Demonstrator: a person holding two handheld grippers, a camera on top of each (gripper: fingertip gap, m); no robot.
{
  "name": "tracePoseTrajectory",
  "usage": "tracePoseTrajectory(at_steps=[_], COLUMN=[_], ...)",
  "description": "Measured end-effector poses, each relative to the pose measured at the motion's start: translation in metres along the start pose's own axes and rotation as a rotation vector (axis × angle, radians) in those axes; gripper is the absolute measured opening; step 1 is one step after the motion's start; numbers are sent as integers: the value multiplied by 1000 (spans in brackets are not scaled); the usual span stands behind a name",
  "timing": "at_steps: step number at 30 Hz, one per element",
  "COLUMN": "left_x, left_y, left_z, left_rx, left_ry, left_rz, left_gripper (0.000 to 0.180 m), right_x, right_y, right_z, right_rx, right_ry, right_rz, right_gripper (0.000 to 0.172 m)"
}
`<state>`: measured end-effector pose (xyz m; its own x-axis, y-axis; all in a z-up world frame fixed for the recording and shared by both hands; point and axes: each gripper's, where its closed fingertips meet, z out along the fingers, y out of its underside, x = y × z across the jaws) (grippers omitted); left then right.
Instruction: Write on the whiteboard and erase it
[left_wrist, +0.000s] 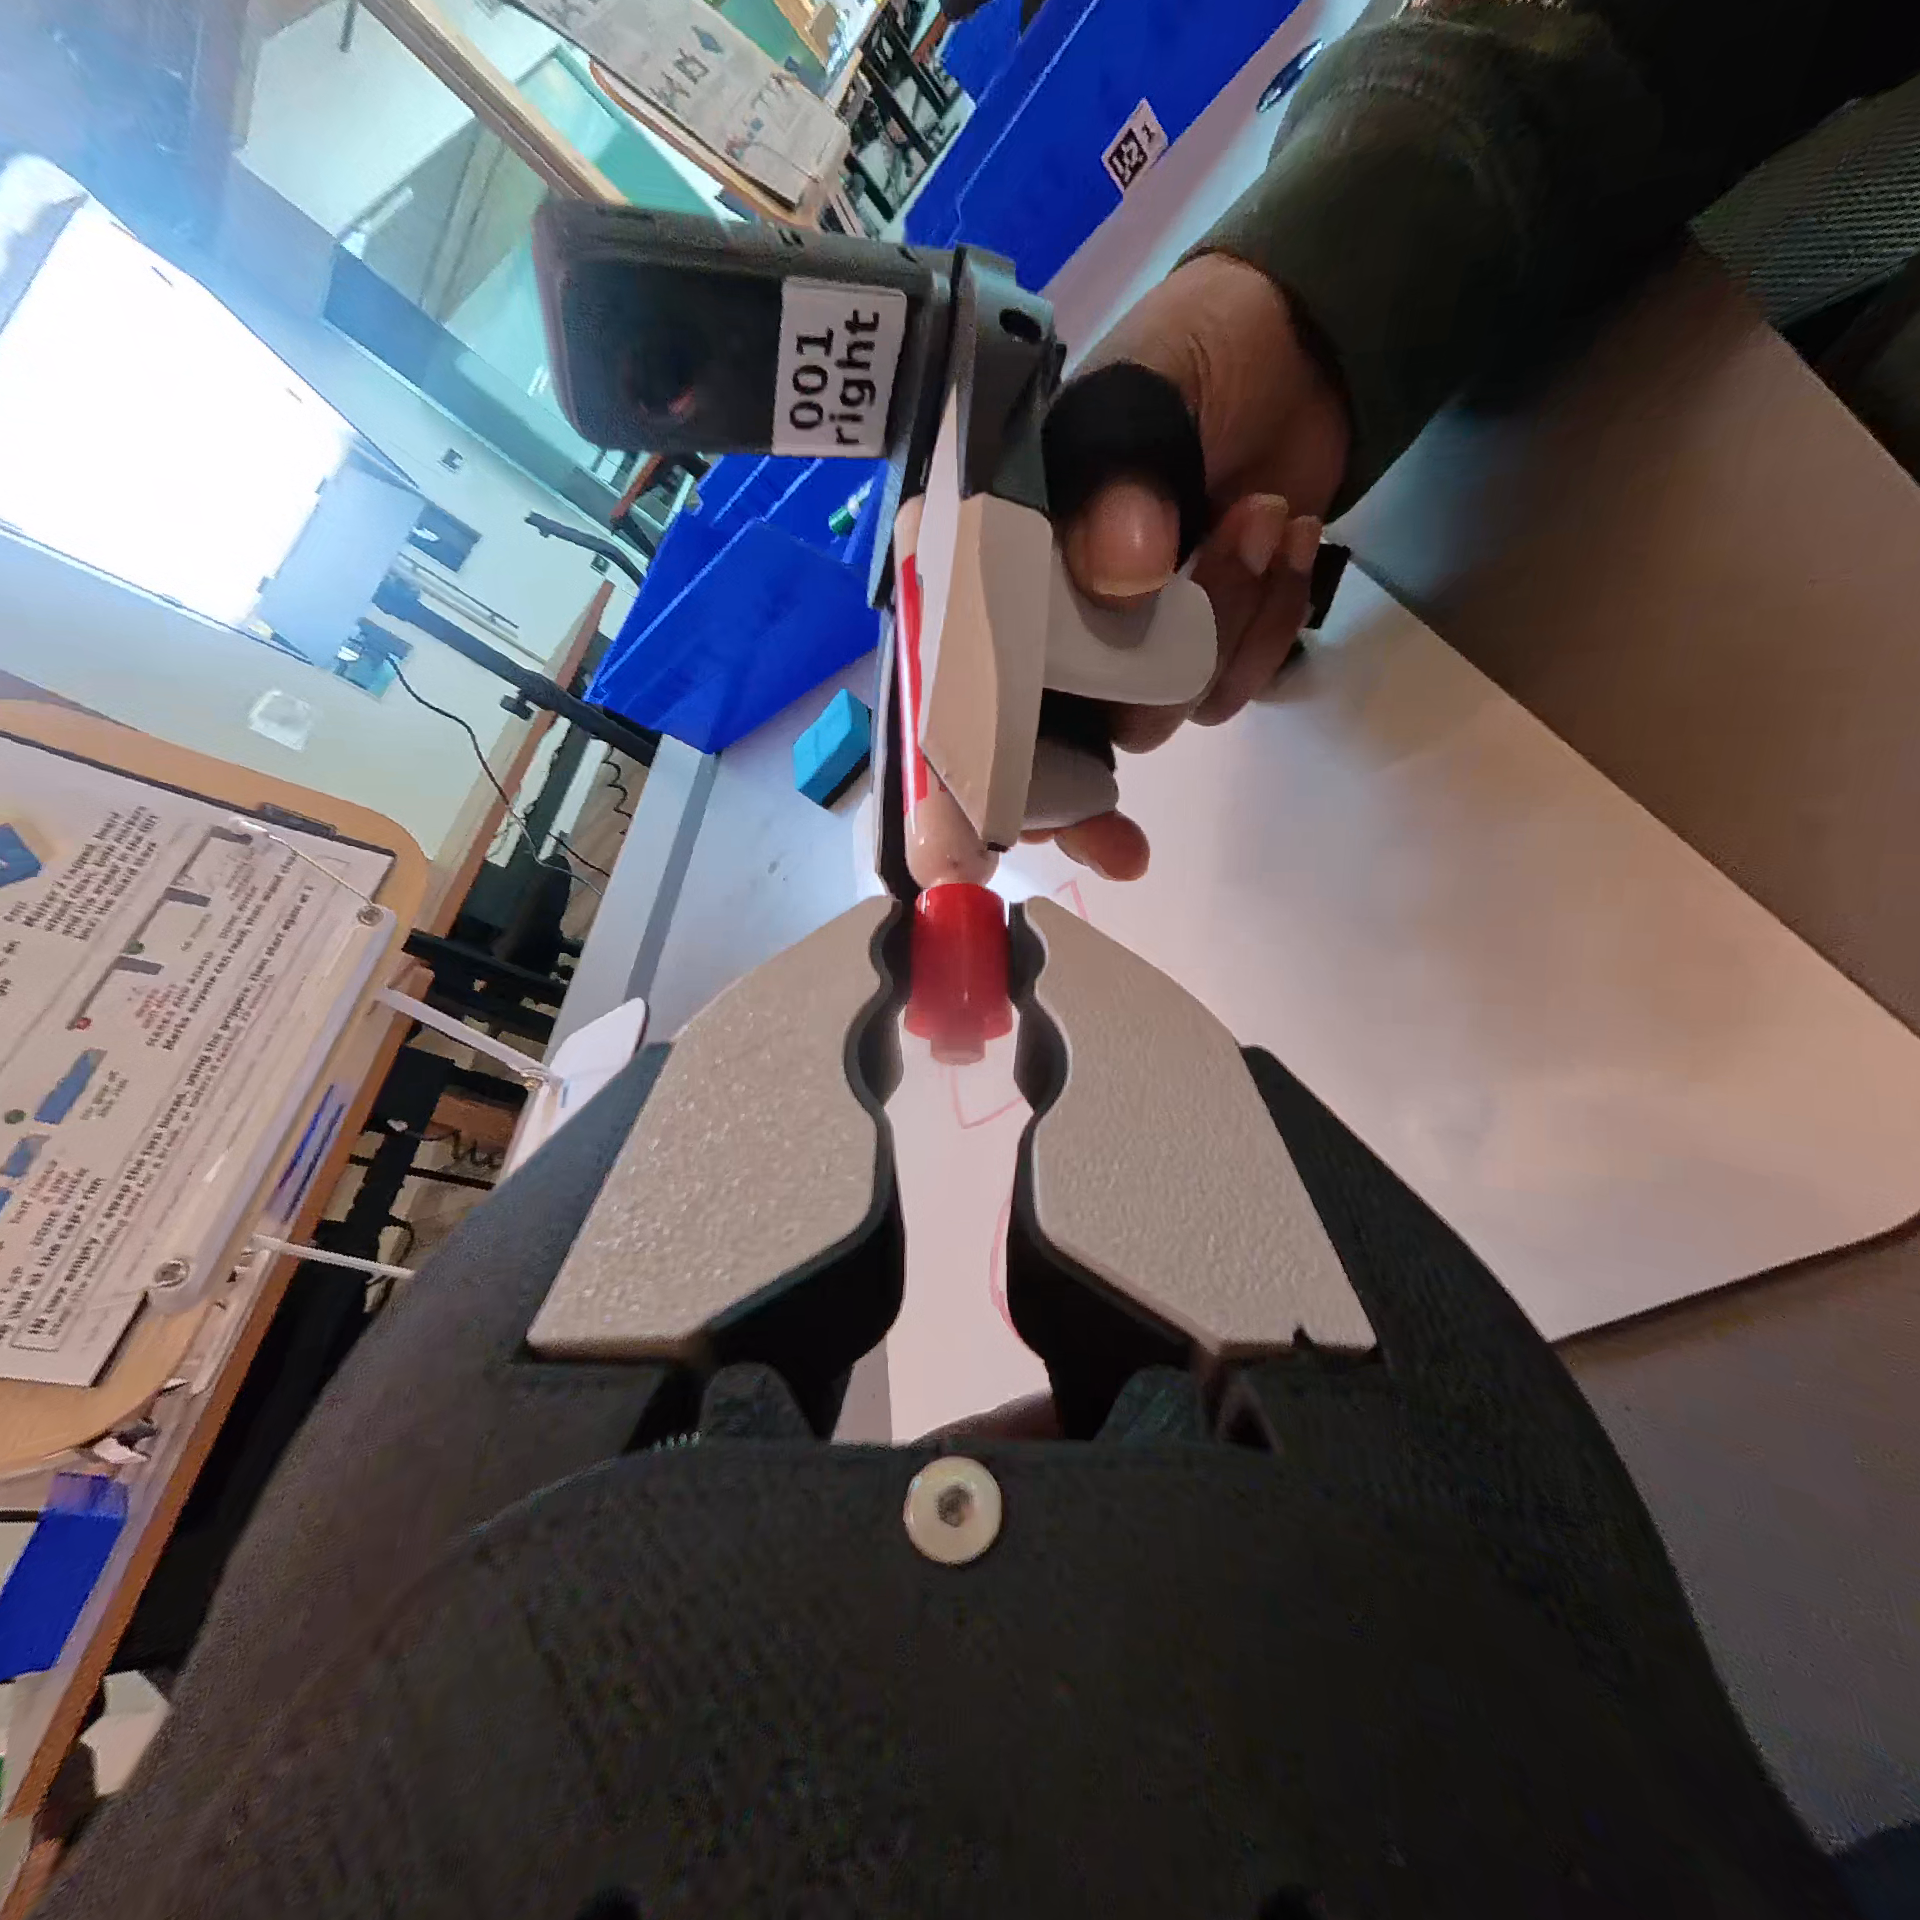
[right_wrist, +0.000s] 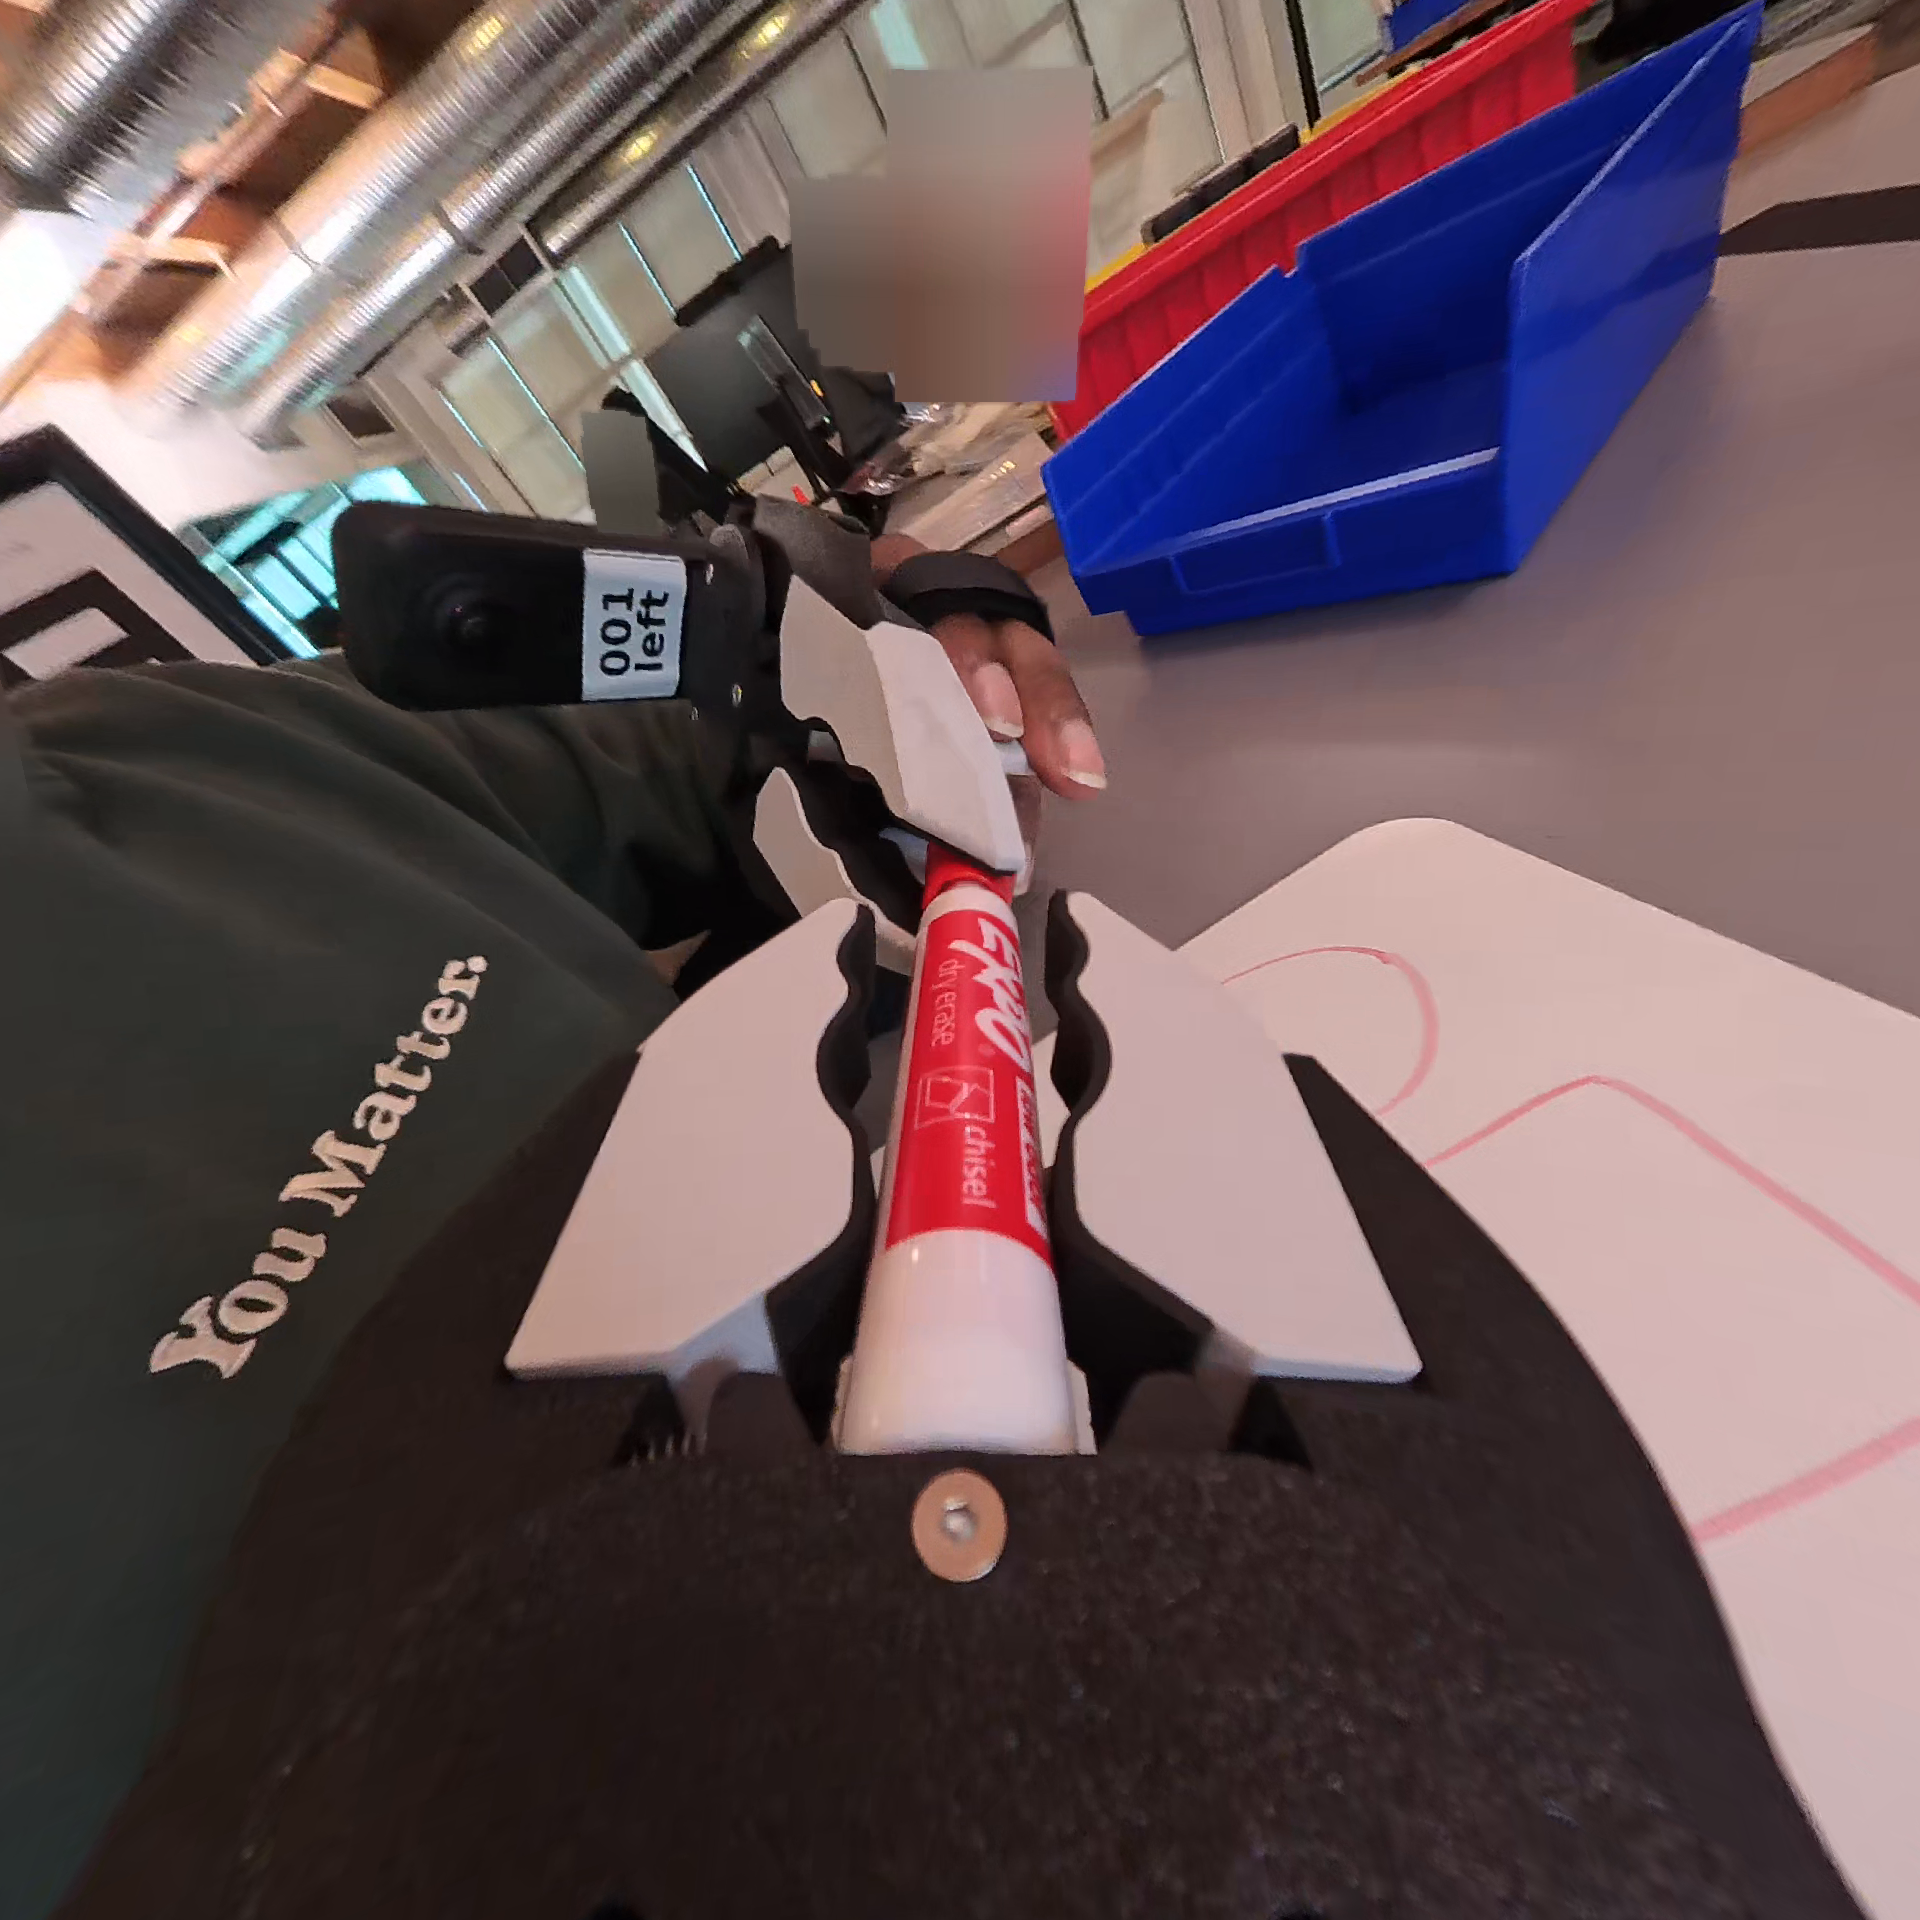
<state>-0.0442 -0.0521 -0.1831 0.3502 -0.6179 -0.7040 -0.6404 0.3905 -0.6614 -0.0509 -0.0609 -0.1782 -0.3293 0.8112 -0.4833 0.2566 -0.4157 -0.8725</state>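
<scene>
A red-and-white dry-erase marker (right_wrist: 966, 1143) lies lengthwise between the fingers of my right gripper (right_wrist: 956, 914), which is shut on its barrel and holds it above the whiteboard (right_wrist: 1610, 1195). In the left wrist view my left gripper (left_wrist: 956, 920) is shut on the red cap (left_wrist: 956, 977), which sits at the end of the marker (left_wrist: 940, 852). The two grippers face each other tip to tip. The right gripper (left_wrist: 935, 831) shows beyond the cap, in a person's hand. The whiteboard (left_wrist: 1455, 987) bears thin red drawn lines (right_wrist: 1704, 1174).
A blue eraser block (left_wrist: 831, 746) lies on the grey table past the board. Blue bins (left_wrist: 748, 623) stand behind it; another blue bin (right_wrist: 1403, 436) and a red bin (right_wrist: 1299, 208) stand at the far right. A person's dark green sleeve (right_wrist: 260, 1039) fills the left. Both grippers' tips are close together, under 4 cm apart.
</scene>
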Motion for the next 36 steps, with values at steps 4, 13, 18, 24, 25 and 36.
tracePoseTrajectory(at_steps=[4, 13, 18, 24, 25, 36], left_x=[-7, -11, -6, -8, -9, -27], left_y=[-5, -11, -11, -15, -16, -30], left_z=[-1, -3, -3, 0, -1, -22], left_rx=[29, 52, 64, 50, 52, 128], left_ry=[-40, -52, -23, -41, -29, -50], left_rz=[-19, 4, 7, 57, 43, -45], left_gripper=[17, 17, 17, 17, 17, 39], right_x=[-3, -8, -8, -9, -10, -9], right_y=[-6, -11, -7, -16, -18, -23], right_z=[-1, 0, 1, 4, 4, -5], right_rx=[95, 150, 136, 194, 186, 222], right_ry=[-42, -47, -47, -12, -28, -76], right_rz=[79, 82, 103, 72, 75, 94], right_gripper=[33, 32, 32, 32, 32, 36])
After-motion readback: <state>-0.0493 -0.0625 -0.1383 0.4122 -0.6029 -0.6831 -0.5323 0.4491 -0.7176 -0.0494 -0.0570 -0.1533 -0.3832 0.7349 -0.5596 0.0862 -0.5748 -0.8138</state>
